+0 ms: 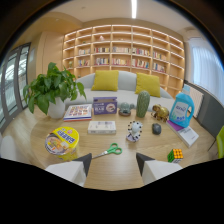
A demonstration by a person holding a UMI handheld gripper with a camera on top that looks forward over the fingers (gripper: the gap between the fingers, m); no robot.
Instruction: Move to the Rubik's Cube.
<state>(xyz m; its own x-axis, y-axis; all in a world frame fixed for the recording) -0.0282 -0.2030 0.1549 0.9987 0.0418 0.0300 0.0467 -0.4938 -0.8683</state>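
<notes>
The Rubik's Cube, probably light, rigid and smooth-sided, sits on the tabletop right of the wide, empty jaws of the gripper, best pinched across two flat opposite faces

My lens bows the room into a dark-rimmed circle; a ceiling strip light glares overhead, daylight enters through side windows, shadows soft

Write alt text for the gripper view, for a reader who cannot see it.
The open gripper points over a round wooden table, with the Rubik's Cube ahead beside its right finger. Green-handled scissors lie just ahead of the fingers, a yellow instant noodle bowl beyond the left one, and a potted plant farther back.
</notes>
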